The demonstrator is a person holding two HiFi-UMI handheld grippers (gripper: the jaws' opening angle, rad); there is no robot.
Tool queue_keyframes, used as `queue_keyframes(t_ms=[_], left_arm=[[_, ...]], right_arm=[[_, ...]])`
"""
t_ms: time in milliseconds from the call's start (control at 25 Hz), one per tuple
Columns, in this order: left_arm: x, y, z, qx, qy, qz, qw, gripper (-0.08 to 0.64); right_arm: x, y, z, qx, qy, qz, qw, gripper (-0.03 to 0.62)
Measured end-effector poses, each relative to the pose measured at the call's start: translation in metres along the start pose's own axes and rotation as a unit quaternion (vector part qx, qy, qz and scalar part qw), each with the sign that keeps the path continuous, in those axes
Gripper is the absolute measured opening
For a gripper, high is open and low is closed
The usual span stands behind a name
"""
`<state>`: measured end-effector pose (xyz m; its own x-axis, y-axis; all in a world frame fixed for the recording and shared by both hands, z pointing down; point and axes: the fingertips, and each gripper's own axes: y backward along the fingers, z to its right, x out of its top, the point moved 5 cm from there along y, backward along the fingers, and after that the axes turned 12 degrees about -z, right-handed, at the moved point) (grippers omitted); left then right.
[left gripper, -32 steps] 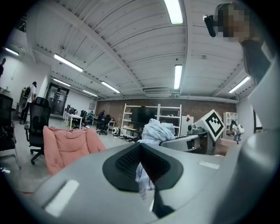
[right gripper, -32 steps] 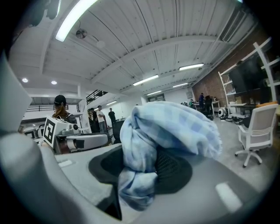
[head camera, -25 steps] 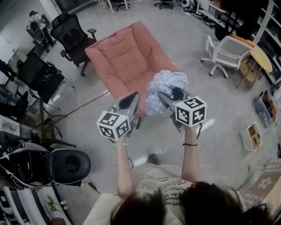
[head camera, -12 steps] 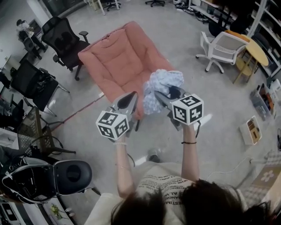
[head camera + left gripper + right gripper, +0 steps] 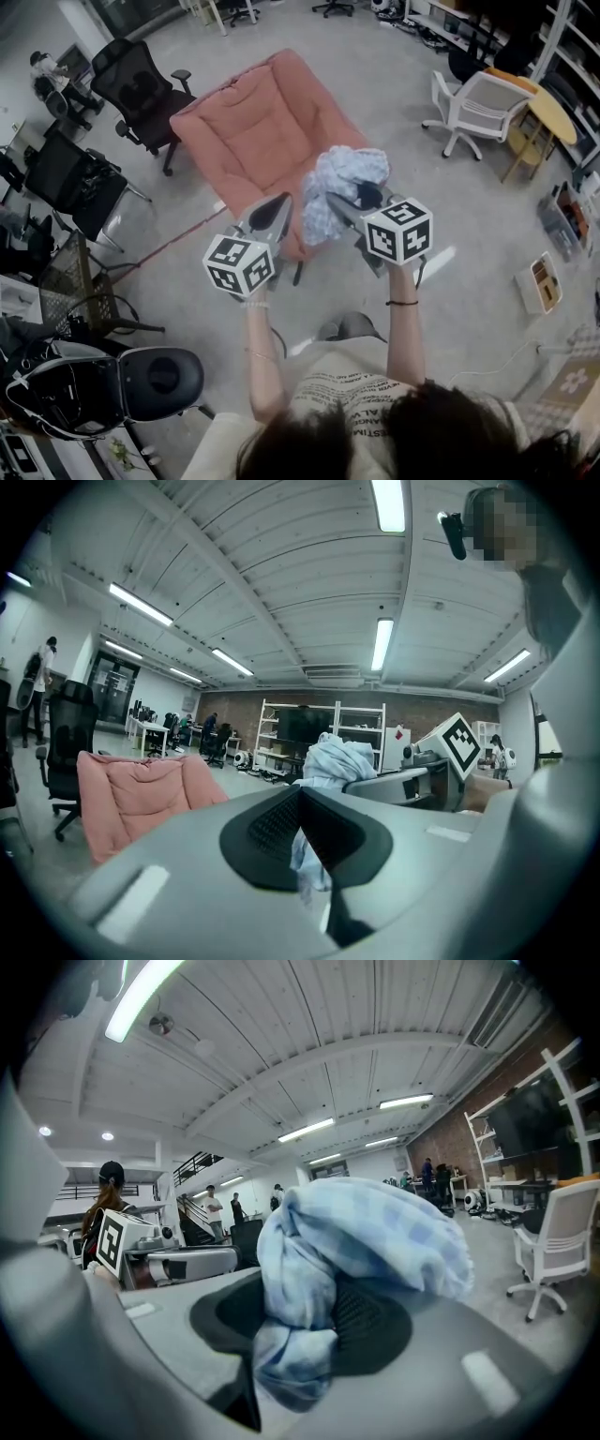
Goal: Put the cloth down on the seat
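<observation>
A pink padded seat (image 5: 253,131) stands on the grey floor ahead of me; it also shows low at the left in the left gripper view (image 5: 141,794). My right gripper (image 5: 349,204) is shut on a bunched light blue checked cloth (image 5: 342,183), held in the air over the seat's near right corner. In the right gripper view the cloth (image 5: 356,1241) bulges over the jaws and hangs down between them (image 5: 309,1326). My left gripper (image 5: 278,204) is beside it to the left, jaws together and holding nothing, over the seat's front edge.
Black office chairs (image 5: 141,84) stand left of the seat, and a black round-seated chair (image 5: 159,375) is close at my lower left. A white chair (image 5: 478,108) and a round wooden table (image 5: 553,117) stand at the right. A box (image 5: 542,286) lies on the floor.
Both grippers have moved a little forward towards the seat, the cloth going with the right one. The jaws of both look the same.
</observation>
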<state>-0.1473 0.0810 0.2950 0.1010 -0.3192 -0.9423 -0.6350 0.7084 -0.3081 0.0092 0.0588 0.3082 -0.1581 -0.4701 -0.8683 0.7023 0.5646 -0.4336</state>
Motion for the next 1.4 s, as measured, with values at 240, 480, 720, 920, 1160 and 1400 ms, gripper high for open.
queue_keyframes(t_ms=[240, 480, 720, 920, 1160, 1400], left_arm=[[0.001, -0.015, -0.015, 0.020, 0.010, -0.006, 0.9997, -0.002], [0.015, -0.049, -0.029, 0.041, 0.027, -0.002, 0.9988, -0.002], [0.024, -0.087, -0.039, 0.062, 0.043, -0.005, 0.9971, -0.002], [0.031, -0.114, -0.046, 0.088, 0.055, -0.001, 0.9946, -0.002], [0.035, -0.135, -0.051, 0.114, 0.072, 0.005, 0.9909, -0.002], [0.038, -0.145, -0.057, 0.144, 0.091, 0.015, 0.9853, -0.002]], right_arm=[[0.009, -0.018, 0.019, 0.015, 0.002, -0.008, 1.000, 0.186], [0.034, -0.036, 0.056, 0.040, 0.009, -0.018, 0.999, 0.186], [0.053, -0.057, 0.095, 0.061, 0.020, -0.040, 0.997, 0.186], [0.066, -0.068, 0.124, 0.084, 0.029, -0.048, 0.995, 0.186], [0.076, -0.076, 0.151, 0.102, 0.038, -0.061, 0.992, 0.186], [0.083, -0.084, 0.169, 0.120, 0.042, -0.071, 0.989, 0.186]])
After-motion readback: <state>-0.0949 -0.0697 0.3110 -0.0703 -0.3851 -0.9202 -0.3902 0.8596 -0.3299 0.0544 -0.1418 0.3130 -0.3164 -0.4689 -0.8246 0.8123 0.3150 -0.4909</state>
